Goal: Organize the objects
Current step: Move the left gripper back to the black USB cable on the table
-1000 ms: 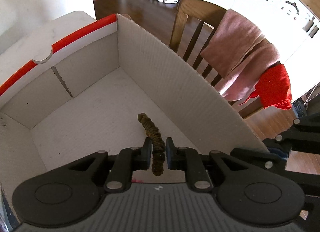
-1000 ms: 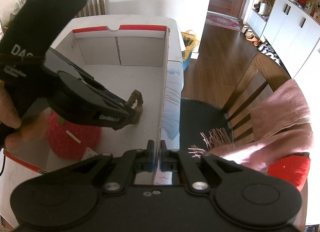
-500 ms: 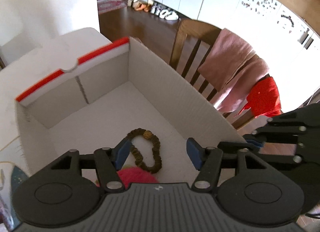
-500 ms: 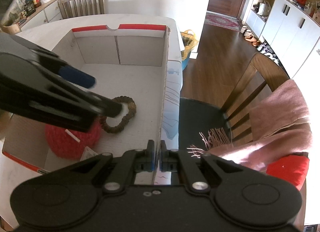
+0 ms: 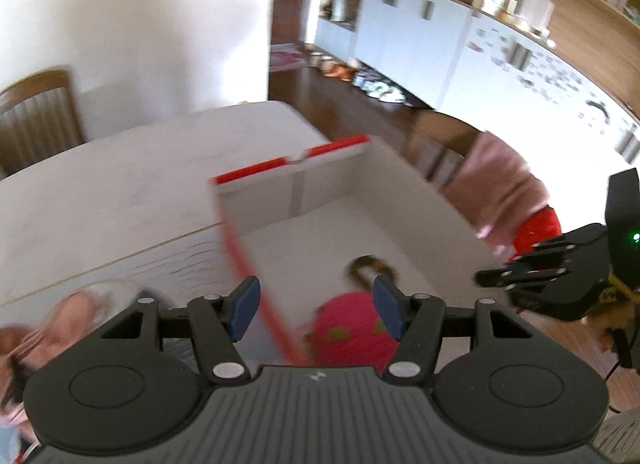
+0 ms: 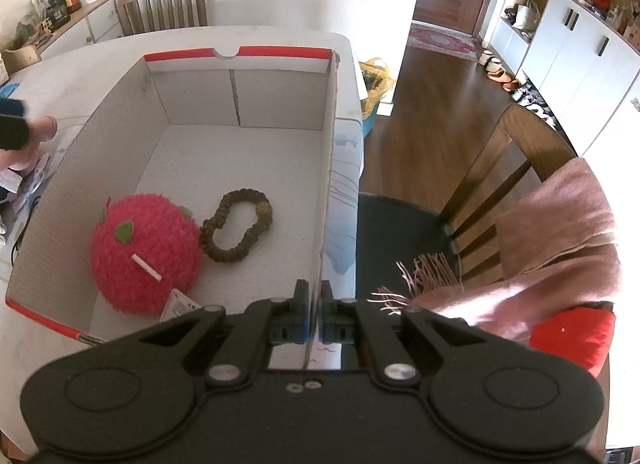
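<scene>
White table [image 6: 100, 64]: open cardboard box [image 6: 192, 100] holds fuzzy pink plush ball [image 6: 144, 252] touching brown fabric loop [image 6: 236, 226]. Right gripper [image 6: 314, 314] clamped on box wall; left gripper [image 5: 316, 310] spread, empty.

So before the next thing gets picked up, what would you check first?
1. Left tool empty and open: ok.
2. Brown hair tie lying loose inside the box: ok.
3. Red plush toy in the box beside the hair tie: ok.
4. Right tool clamped on the box's side wall, steadying it: ok.
5. Next item on the table left of the box identified: cannot tell, blurred.
</scene>
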A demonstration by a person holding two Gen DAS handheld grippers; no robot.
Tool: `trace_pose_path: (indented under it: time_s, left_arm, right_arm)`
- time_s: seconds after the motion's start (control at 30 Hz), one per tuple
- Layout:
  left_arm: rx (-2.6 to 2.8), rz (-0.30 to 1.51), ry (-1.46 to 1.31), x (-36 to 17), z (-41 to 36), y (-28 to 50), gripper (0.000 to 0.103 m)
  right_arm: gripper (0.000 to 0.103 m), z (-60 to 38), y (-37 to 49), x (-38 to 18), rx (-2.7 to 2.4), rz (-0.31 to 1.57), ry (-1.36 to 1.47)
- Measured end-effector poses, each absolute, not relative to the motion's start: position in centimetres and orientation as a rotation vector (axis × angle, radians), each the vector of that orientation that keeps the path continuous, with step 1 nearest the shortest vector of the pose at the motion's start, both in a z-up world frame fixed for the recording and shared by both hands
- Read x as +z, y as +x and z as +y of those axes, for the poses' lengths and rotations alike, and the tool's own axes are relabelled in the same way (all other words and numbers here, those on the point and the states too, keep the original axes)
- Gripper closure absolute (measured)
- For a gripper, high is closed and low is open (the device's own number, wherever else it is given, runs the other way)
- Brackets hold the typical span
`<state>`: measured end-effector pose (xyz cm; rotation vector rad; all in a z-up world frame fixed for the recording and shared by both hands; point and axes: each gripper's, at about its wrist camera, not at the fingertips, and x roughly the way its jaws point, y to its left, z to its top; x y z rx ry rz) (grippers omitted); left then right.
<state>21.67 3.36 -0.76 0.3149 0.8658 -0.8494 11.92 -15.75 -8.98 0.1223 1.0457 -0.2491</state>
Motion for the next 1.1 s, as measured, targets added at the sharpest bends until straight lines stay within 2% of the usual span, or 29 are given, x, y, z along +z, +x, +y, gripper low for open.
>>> trace_pose_path:
  time_s: [0.1,0.4,0.8,1.1]
  left_arm:
    - [-0.78,0.856,0.293,-0.6,6.5,22.4,0.032]
    - [-0.625,0.916,0.259,-3.8,12.8,22.2,0.027]
    - [-0.465,0.992,0.33,-12.3,14.7,22.7,0.027]
    - [-0.43,0.98,0.343,-14.6,14.0,24.5,0.027]
  right_arm:
    - [0.1,-15.7,12.0,-9.0,-0.252,1.047,0.123]
    - [0.099,-15.5,12.1,-8.9,-0.262,1.054,0.119]
    - [0.099,-15.4,12.0,-8.9,-0.271,1.058,0.109]
    - [0.099,-15.3,11.9,-8.9,-0.27,1.063,0.11]
